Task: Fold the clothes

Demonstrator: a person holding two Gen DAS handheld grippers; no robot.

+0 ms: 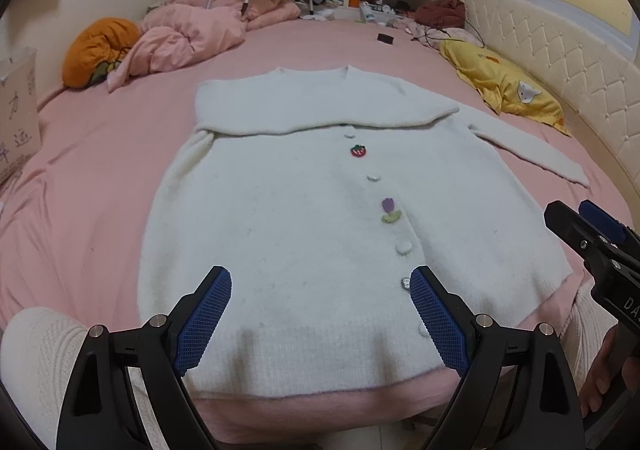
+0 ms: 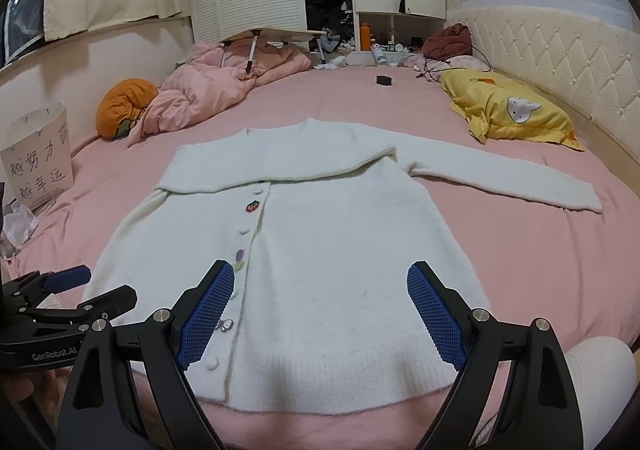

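Note:
A white fluffy cardigan (image 1: 304,217) lies flat, front up, on the pink bed (image 1: 92,177), hem toward me. Its left sleeve is folded across the chest (image 1: 320,101); the right sleeve (image 1: 532,153) stretches out to the right. It also shows in the right wrist view (image 2: 320,250), with the outstretched sleeve (image 2: 508,177). My left gripper (image 1: 320,314) is open and empty above the hem. My right gripper (image 2: 320,310) is open and empty above the hem, and it also shows in the left wrist view (image 1: 580,234) at the right edge. The left gripper also appears in the right wrist view (image 2: 80,290).
A pink duvet (image 1: 192,25) and an orange cushion (image 1: 96,49) lie at the far left. A yellow pillow (image 1: 508,85) lies along the padded headboard (image 1: 580,81) on the right. A white paper bag (image 2: 36,157) stands at the left edge. A small dark object (image 2: 385,80) lies far back.

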